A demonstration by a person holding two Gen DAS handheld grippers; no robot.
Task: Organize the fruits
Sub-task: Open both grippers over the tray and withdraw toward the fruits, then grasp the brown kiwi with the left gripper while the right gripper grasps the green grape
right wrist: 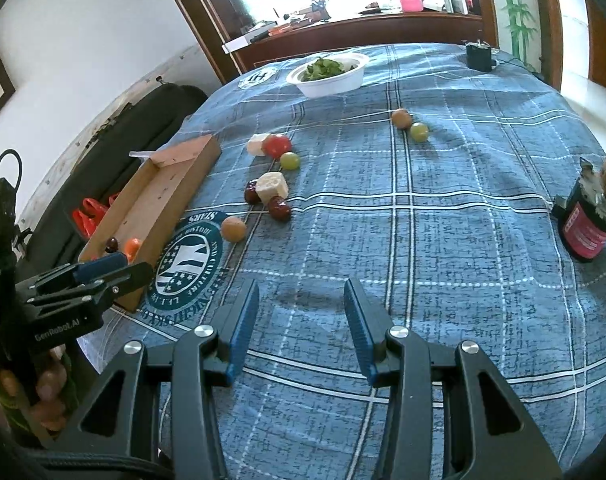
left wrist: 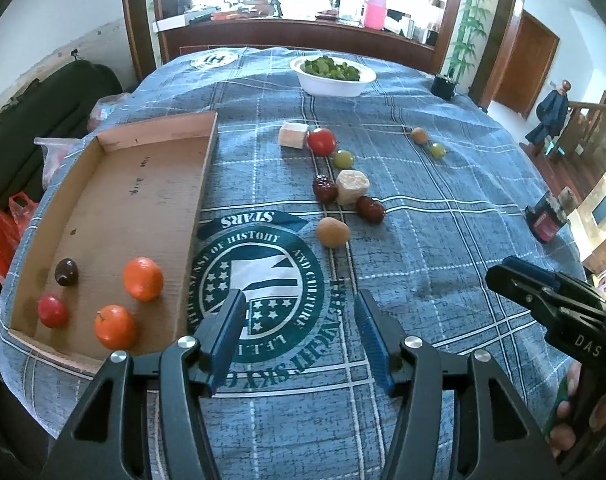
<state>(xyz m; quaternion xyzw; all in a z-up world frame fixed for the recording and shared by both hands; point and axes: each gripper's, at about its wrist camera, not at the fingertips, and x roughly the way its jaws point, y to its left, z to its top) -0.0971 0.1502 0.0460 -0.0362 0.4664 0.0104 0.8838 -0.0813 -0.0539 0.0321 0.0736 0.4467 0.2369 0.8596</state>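
A cardboard tray [left wrist: 115, 184] lies at the left of the table and holds two oranges [left wrist: 143, 279], a red fruit [left wrist: 53, 311] and a dark fruit [left wrist: 66, 272]. Loose on the blue cloth are a tan fruit [left wrist: 333, 232], two dark red dates [left wrist: 369, 209], a red tomato [left wrist: 321, 141], green grapes [left wrist: 343, 158] and two pale blocks [left wrist: 351, 186]. My left gripper [left wrist: 299, 312] is open and empty above the cloth, right of the tray. My right gripper [right wrist: 301, 300] is open and empty over bare cloth. The tray also shows in the right wrist view [right wrist: 163, 196].
A white bowl of greens [left wrist: 333, 74] stands at the far side. A tan fruit and green grape [left wrist: 427, 143] lie far right. A dark jar with a pink label [right wrist: 589, 228] stands at the right edge, a small black pot [right wrist: 479, 56] at the far corner.
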